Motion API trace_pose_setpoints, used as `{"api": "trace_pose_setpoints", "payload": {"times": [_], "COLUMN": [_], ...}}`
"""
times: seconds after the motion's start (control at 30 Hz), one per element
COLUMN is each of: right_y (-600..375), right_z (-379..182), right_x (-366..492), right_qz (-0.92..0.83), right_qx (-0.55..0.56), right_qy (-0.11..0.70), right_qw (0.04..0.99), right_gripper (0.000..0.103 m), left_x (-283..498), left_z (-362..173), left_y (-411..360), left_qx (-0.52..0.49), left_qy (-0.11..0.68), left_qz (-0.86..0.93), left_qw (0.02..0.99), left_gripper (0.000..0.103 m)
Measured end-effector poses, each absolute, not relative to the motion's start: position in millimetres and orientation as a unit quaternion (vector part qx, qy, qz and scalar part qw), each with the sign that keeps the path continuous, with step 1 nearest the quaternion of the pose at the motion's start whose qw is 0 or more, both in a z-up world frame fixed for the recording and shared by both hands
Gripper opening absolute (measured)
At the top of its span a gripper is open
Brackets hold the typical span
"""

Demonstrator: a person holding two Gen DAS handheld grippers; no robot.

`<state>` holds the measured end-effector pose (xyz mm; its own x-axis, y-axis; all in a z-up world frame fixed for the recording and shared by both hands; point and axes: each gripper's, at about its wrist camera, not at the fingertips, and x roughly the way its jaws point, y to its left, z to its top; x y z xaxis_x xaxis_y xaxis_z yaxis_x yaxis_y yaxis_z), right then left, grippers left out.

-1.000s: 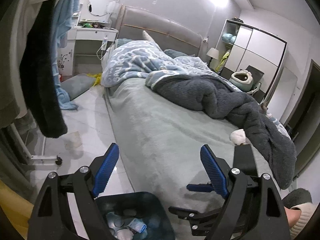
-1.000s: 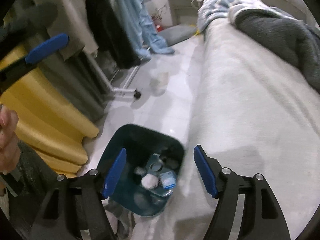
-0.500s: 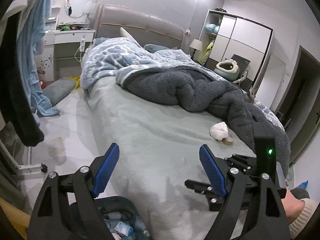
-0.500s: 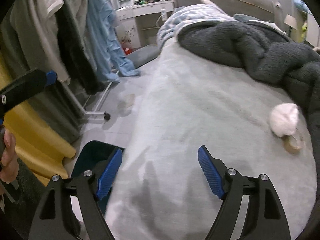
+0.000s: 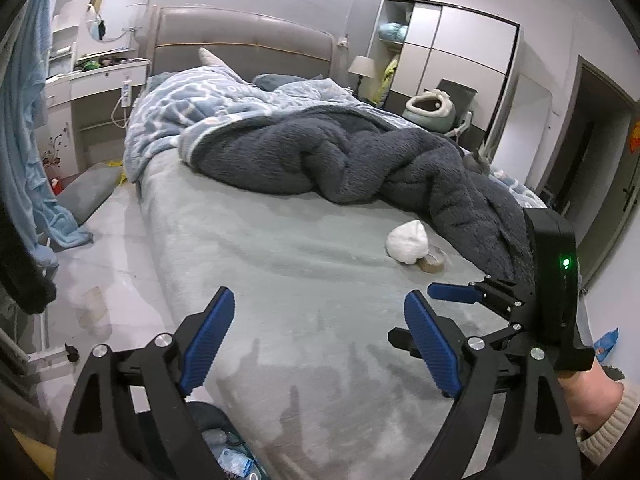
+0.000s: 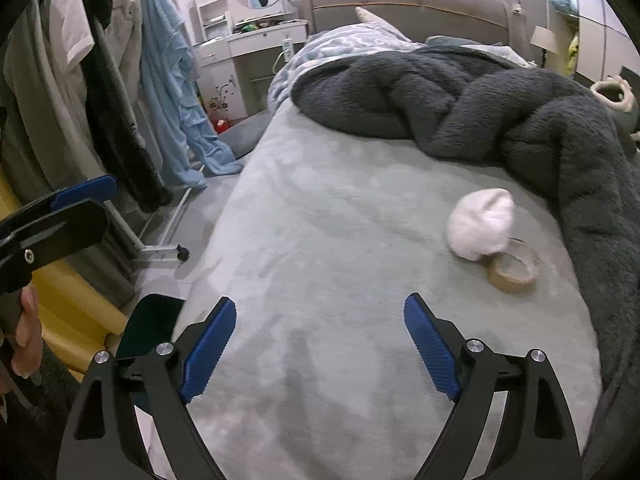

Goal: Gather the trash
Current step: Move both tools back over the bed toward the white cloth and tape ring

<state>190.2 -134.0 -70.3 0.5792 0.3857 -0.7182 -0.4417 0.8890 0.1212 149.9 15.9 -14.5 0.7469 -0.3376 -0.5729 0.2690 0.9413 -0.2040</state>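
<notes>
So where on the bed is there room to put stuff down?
The bare grey sheet between the bed's floor-side edge and the white wad is free. It is crowded by the wad, the tape roll and the dark blanket.

White wad beside tape roll

This is a home bedroom. A bed with a rumpled dark blanket fills the middle; a wardrobe stands at two o'clock, and a dressing table with a round mirror at ten o'clock.
</notes>
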Motion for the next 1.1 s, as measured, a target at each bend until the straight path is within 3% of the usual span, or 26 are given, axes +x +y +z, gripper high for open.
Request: {"api": "trace_pose_setpoints", "payload": {"times": [1.1], "right_y": [-242], "right_z": [-93], "right_x": [209], "right_qz": [0.176], "right_qx": [-0.045], "right_qy": [0.372], "right_qw": [0.910], "right_gripper": [0.094], "left_x": [222], "left_z": [-45], "left_y": [-77], "left_qx": [-0.039], "left_qy": [0.336], "left_qz": [-0.221], "left_qw": [0.915], "left_gripper": [0.095]}}
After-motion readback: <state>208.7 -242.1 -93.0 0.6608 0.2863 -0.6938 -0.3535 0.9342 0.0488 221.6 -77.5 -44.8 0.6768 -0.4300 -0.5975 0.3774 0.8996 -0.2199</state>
